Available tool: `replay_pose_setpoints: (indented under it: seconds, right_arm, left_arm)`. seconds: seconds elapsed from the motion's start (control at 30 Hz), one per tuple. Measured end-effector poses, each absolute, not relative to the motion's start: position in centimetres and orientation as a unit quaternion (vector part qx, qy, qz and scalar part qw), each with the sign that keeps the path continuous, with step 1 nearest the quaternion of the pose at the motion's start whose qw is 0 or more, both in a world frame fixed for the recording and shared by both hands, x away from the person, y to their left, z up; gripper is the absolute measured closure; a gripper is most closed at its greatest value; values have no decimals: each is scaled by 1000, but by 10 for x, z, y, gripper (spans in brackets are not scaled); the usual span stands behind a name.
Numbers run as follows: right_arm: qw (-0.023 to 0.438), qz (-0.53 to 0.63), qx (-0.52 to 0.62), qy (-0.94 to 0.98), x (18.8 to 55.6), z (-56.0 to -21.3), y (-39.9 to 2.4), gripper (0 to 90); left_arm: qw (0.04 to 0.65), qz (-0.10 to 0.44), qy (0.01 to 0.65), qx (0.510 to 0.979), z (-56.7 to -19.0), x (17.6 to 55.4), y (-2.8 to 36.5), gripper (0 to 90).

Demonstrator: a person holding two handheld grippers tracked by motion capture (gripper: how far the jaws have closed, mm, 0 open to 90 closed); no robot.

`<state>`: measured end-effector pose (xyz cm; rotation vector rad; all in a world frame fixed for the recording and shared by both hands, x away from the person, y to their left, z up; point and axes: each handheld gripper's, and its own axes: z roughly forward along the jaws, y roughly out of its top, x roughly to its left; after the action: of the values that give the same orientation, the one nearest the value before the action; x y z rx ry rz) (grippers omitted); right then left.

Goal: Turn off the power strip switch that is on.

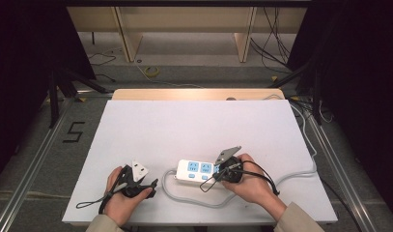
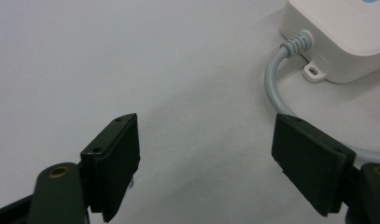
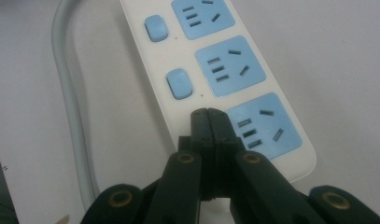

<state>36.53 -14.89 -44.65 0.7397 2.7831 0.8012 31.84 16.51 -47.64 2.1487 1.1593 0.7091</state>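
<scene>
At the near left of the white table (image 1: 150, 121) the left gripper (image 1: 136, 181) rests low in the person's left hand (image 1: 119, 200), its jaws spread wide with nothing between them; in the left gripper view its pads (image 2: 115, 154) frame bare tabletop, and the grey cable (image 2: 276, 88) curves just beyond the right-hand pad without touching it. To the right of it, near the middle of the near edge, lies the white power strip (image 1: 196, 170), flat on the table with its blue sockets (image 3: 229, 65) facing up and its cable looping out of the left end, round the near side and away to the far right. Over the strip's right end sits the right gripper (image 1: 222, 169), held in the right hand (image 1: 249, 186); in the right gripper view its jaws are pressed together into a single blunt tip that points down at the strip's switch row, right where the third blue switch (image 3: 179, 83) in line would be. I judge this to be a push on that switch. The risk is that the strip is light and unheld: a slanted press could skid it toward the left or tip its end, and the closed tip could slide off into the neighbouring socket. The idle left gripper could steady the strip, but closing carelessly it might catch the cable instead.
</scene>
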Motion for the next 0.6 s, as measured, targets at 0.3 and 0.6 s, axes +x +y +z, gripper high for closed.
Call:
replay_pose_setpoints:
  seconds: [0.3, 0.6]
  right_arm:
    - [83, 266, 244, 929, 365, -446, -148, 900]
    - [89, 271, 251, 925, 364, -443, -149, 900]
  left_arm:
    - [295, 266, 434, 808, -476, 319, 165, 233]
    - [295, 266, 434, 808, -476, 319, 165, 233]
